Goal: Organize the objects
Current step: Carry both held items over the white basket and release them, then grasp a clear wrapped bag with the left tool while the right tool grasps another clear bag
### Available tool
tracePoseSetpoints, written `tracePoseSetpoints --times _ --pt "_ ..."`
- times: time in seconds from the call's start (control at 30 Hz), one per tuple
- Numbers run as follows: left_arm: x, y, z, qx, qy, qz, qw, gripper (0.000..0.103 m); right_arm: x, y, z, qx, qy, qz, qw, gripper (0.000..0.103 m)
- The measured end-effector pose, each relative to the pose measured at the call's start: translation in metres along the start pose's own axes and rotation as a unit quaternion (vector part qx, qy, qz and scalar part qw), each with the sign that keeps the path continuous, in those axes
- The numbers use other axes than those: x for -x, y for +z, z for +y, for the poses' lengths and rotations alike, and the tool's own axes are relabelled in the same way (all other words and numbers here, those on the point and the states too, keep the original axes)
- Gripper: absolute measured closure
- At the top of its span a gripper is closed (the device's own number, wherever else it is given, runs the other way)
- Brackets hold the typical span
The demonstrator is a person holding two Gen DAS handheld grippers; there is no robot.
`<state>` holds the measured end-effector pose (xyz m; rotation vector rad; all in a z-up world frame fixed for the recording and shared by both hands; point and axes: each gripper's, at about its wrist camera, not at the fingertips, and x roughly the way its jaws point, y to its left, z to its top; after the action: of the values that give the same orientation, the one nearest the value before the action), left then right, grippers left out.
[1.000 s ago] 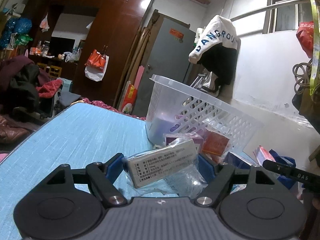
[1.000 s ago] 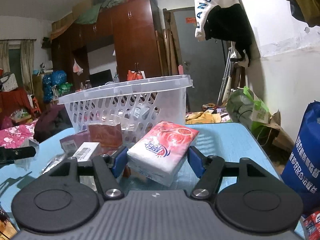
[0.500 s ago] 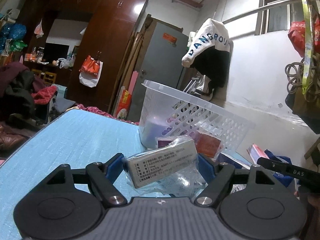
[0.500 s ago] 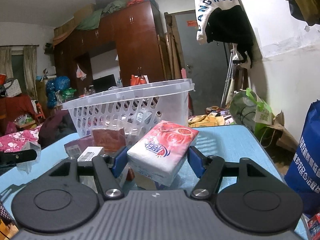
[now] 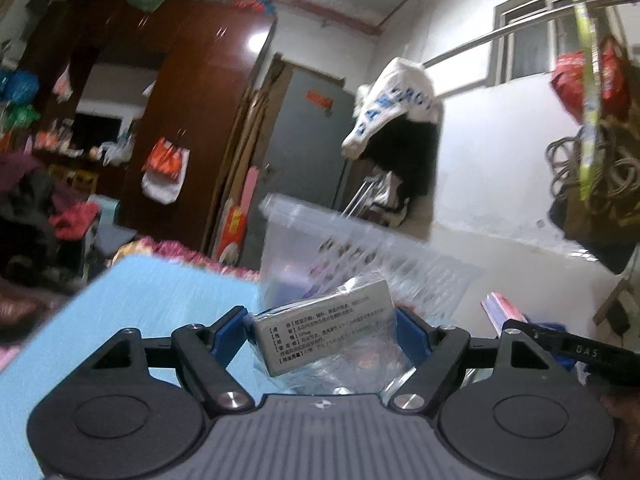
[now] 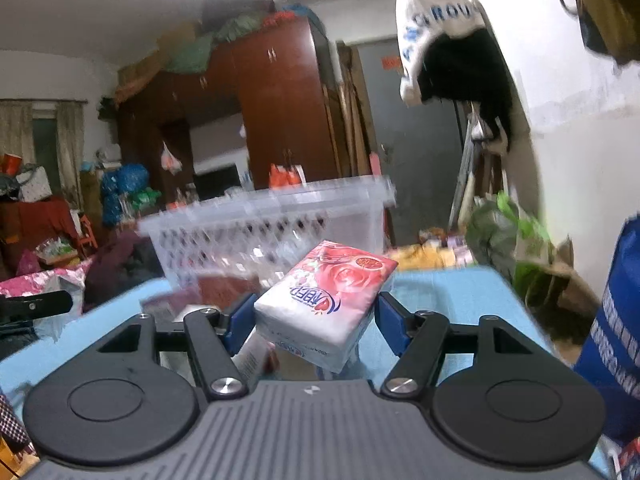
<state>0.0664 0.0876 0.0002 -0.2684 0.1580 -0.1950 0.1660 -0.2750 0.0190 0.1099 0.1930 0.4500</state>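
The left gripper (image 5: 320, 330) was closed on a grey medicine box (image 5: 324, 328) wrapped in a clear plastic bag (image 5: 352, 364); the blue pads (image 5: 230, 330) pressed the box from both sides. The box was lifted above the light blue table (image 5: 160, 296) and tilted, with its right end higher. Just behind it stood the white plastic basket (image 5: 360, 248), blurred in this view, with some coloured things inside which I could not identify.

The right gripper (image 6: 316, 316) was closed on a pink tissue pack (image 6: 326, 300) printed with roses, held between its blue pads (image 6: 390, 320) and raised over the same blue table (image 6: 448, 296). The basket (image 6: 260, 224) stood farther away and a little to the left of the pack, its rim higher than the pack. Small boxes (image 6: 168, 308) lay on the table near the basket's foot, too blurred to name. At the far right edge hung a blue bag (image 6: 616, 340), and a white and black jacket (image 6: 448, 48) hung on the wall.
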Motion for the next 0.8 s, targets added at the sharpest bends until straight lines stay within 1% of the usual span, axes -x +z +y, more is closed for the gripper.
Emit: tracePoseSetpoints --times 0.07,0.1,0.13,0.2,0.27,0.3,0.33,0.4,0.47,0.5,0.57,0.6,0.63,0.67,0.73,0.8 --pt "-0.002 0.021 -0.008 -0.011 -0.009 -0.006 0.9999 0.022 0.012 0.014 0.006 0.012 0.022 -0.039 0.999 0.035" --pt "-0.007 0.033 -0.012 -0.017 -0.014 -0.001 0.9998 0.022 0.017 0.025 0.011 0.025 0.027 -0.056 0.998 0.035" --pt "-0.013 0.046 -0.018 -0.021 -0.019 0.003 0.9996 0.022 0.017 0.036 0.016 0.038 0.028 -0.066 0.997 0.035" --pt "-0.03 0.076 -0.028 -0.028 -0.036 -0.002 0.999 0.022 0.008 0.063 0.024 0.066 0.026 -0.071 0.995 0.035" --pt "-0.052 0.1 -0.04 -0.037 -0.041 0.001 0.9985 0.022 -0.012 0.09 0.025 0.071 0.027 -0.057 0.995 0.035" --pt "-0.07 0.114 -0.047 -0.043 -0.041 0.007 0.9982 0.022 -0.028 0.104 0.022 0.067 0.032 -0.041 0.996 0.035" --pt "-0.084 0.121 -0.053 -0.047 -0.036 0.016 0.9981 0.022 -0.043 0.117 0.019 0.066 0.032 -0.024 0.997 0.035" --pt "-0.122 0.134 -0.062 -0.052 -0.02 0.05 0.9971 0.022 -0.073 0.132 0.015 0.08 0.009 0.007 0.997 0.035" --pt "-0.15 0.136 -0.065 -0.052 0.0 0.074 0.9959 0.022 -0.102 0.141 0.011 0.083 -0.003 0.044 0.996 0.035" --pt "-0.167 0.135 -0.066 -0.051 0.006 0.097 0.994 0.021 -0.11 0.142 0.008 0.082 0.0 0.055 0.995 0.034" --pt "-0.187 0.132 -0.063 -0.046 0.003 0.13 0.9905 0.019 -0.125 0.14 0.005 0.078 0.004 0.074 0.994 0.03" --pt "-0.196 0.128 -0.063 -0.048 0.014 0.144 0.9883 0.009 -0.132 0.139 0.004 0.077 0.007 0.082 0.994 0.023" --pt "-0.198 0.124 -0.063 -0.058 0.02 0.148 0.987 0.005 -0.133 0.137 0.005 0.077 0.008 0.081 0.994 0.009" --pt "-0.196 0.12 -0.065 -0.07 0.024 0.147 0.9864 0.002 -0.133 0.135 0.005 0.08 0.006 0.078 0.994 0.004" --pt "-0.179 0.112 -0.067 -0.095 0.02 0.129 0.9868 0.002 -0.119 0.131 0.007 0.092 0.002 0.07 0.993 0.001" --pt "-0.146 0.104 -0.065 -0.1 0.02 0.094 0.9904 0.002 -0.092 0.125 0.008 0.092 0.003 0.056 0.994 0.0"
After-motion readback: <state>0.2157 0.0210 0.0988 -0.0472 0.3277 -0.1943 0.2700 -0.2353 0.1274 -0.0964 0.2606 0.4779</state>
